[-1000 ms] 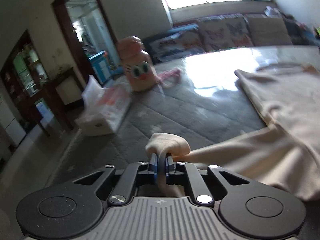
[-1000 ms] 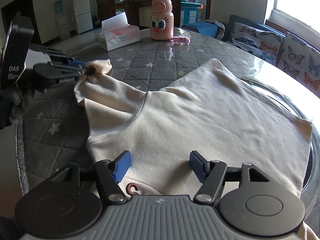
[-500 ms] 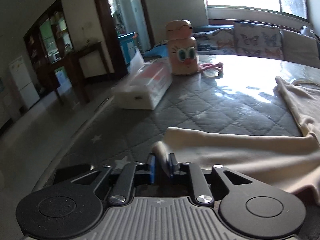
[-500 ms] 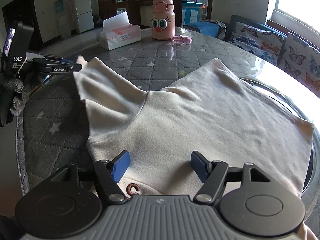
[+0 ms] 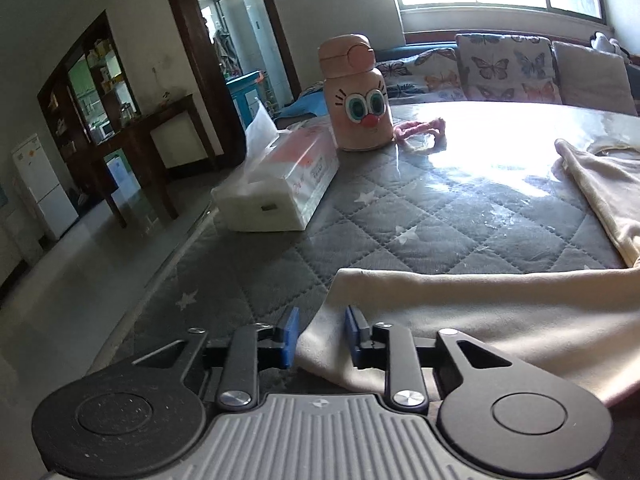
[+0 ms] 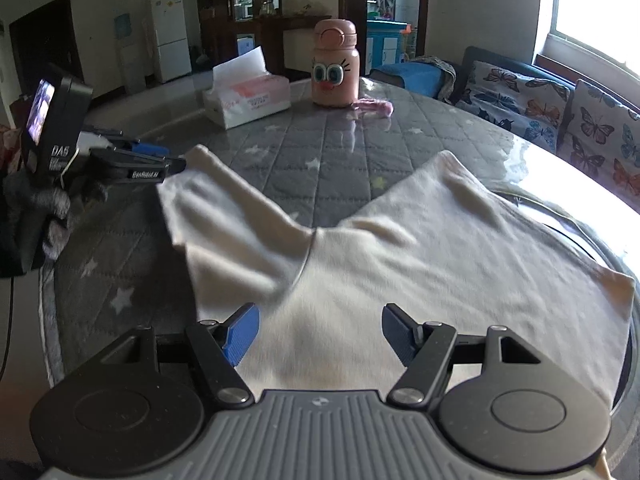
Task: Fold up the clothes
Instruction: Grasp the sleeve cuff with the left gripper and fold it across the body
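A cream shirt (image 6: 420,256) lies spread on the quilted grey table, one sleeve (image 6: 224,208) stretched out flat to the left. In the left wrist view the sleeve's cuff (image 5: 460,304) lies between the parted blue fingers of my left gripper (image 5: 320,336), which is open and no longer pinches it. The left gripper also shows in the right wrist view (image 6: 168,162), at the sleeve's end. My right gripper (image 6: 318,336) is open and empty, hovering over the shirt's near edge.
A white tissue box (image 5: 280,184) and a pink cartoon-face bottle (image 5: 356,96) stand on the far part of the table, with a pink strap (image 5: 420,130) beside the bottle. A butterfly-print sofa (image 6: 560,112) runs behind the table. The table edge (image 6: 48,300) curves at left.
My left gripper pulled the sleeve out to the left, laid it flat on the table, then opened and let go of the cuff. The right gripper stayed open over the shirt.
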### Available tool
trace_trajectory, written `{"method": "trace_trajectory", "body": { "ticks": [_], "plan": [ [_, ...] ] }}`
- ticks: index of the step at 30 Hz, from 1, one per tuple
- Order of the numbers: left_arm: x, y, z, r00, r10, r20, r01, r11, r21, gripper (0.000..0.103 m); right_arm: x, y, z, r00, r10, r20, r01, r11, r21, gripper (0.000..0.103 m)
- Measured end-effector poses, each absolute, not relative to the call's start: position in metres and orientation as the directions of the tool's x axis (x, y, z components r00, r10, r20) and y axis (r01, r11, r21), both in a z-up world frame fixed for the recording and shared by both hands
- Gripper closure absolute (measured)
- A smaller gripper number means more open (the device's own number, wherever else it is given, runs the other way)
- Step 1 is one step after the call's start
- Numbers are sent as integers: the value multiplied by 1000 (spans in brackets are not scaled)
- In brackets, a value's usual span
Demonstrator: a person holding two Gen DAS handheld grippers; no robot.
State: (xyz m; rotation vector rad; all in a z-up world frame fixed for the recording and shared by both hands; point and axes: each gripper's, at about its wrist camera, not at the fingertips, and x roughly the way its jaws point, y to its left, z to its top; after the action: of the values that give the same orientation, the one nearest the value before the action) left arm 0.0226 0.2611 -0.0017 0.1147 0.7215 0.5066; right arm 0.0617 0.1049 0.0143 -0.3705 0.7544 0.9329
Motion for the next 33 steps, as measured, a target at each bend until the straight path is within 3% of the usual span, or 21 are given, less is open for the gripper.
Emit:
{"method": "trace_trajectory", "body": {
  "ticks": [5,14,23,31,33],
  "plan": [
    [38,261,-5,641,489,-591,-378,872,311,91,64,124,5,369,569,-735,-830,557,14,33],
    [72,268,-13,632,526,-570,-348,849,398,94,44,142,3,369,590,-718,-872,488,-48,33],
    [88,275,-16,636,531,-561,-345,845,408,96,48,158,-4,363,588,-723,-875,483,-47,36],
    [78,270,-2,643,513,-568,-364,858,363,91,15,158,-2,335,619,-710,-918,385,-98,36],
    [72,262,4,657,500,-565,-359,866,349,83,16,151,2,331,624,-708,-915,395,-80,36]
  ]
}}
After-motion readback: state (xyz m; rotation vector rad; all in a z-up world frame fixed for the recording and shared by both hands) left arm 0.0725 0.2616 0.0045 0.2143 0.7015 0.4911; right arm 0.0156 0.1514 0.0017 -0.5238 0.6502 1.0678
